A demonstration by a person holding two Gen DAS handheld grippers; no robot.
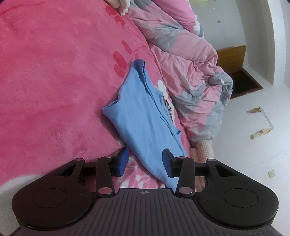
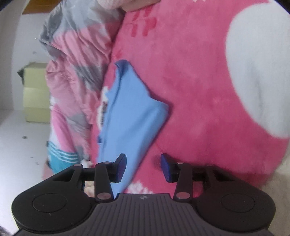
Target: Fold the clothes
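A blue shirt (image 1: 139,116), folded into a long narrow shape with a printed patch along one edge, lies on the pink fleece blanket (image 1: 54,72). My left gripper (image 1: 145,161) is open at the shirt's near end; the cloth runs between its blue pads, which do not press on it. In the right wrist view the same blue shirt (image 2: 130,112) lies on the blanket (image 2: 190,90). My right gripper (image 2: 143,167) is open over its near corner. The cloth passes by the left pad, and pink blanket shows in the rest of the gap.
A rumpled pink and grey quilt (image 1: 190,72) is heaped along the shirt's far side, also seen as the quilt (image 2: 72,72). A teal striped garment (image 2: 61,159) lies at the bed's edge. A person's hand (image 1: 116,3) is at the top. A yellow-green box (image 2: 36,90) stands on the white floor (image 1: 253,145).
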